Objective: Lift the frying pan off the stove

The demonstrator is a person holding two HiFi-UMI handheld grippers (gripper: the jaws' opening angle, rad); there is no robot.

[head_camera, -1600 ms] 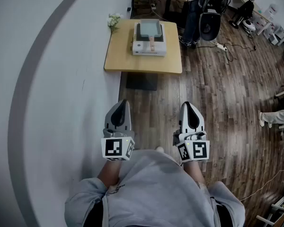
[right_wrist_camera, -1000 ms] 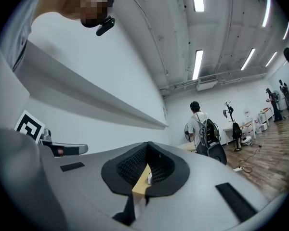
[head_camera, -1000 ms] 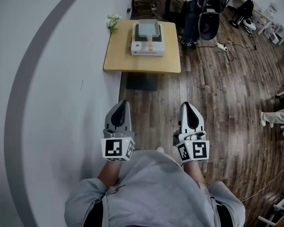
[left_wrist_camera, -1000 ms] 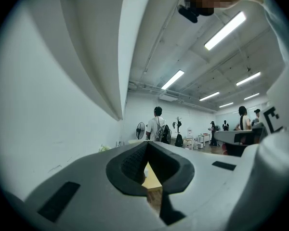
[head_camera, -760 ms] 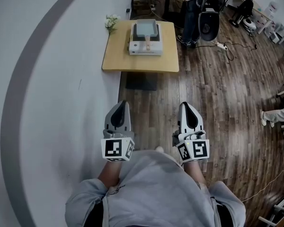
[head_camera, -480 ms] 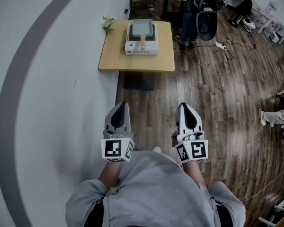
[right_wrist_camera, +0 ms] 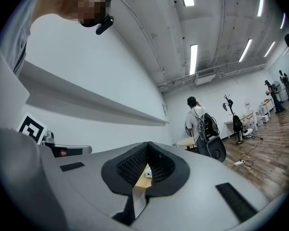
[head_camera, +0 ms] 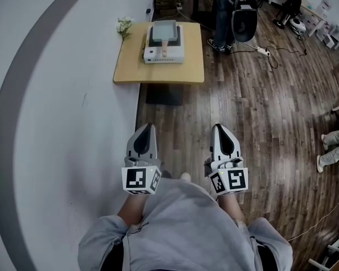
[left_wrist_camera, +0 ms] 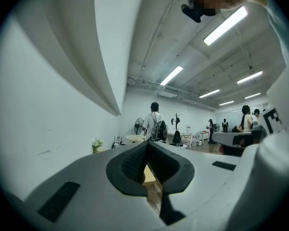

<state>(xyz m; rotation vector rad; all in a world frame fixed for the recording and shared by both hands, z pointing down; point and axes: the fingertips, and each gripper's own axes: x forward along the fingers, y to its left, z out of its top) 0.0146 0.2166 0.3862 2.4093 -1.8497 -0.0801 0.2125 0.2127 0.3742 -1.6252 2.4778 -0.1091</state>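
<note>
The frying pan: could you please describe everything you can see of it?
The frying pan is rectangular, shallow and grey-blue, with a straight pale handle, seemingly wooden, pointing toward the person. It sits flat on the white stove, which stands on the table. Nothing but the stove touches it; it looks empty, though it is small in view.

In your head view the pan (head_camera: 163,31) on the stove (head_camera: 164,54) is too small to tell what lies in it. The top edge cuts off one person's (head_camera: 221,16) upper body, and the right edge leaves only another's legs (head_camera: 336,140). In both gripper views your fingers (left_wrist_camera: 132,165) hide the bench (left_wrist_camera: 149,175) but for a sliver
</note>
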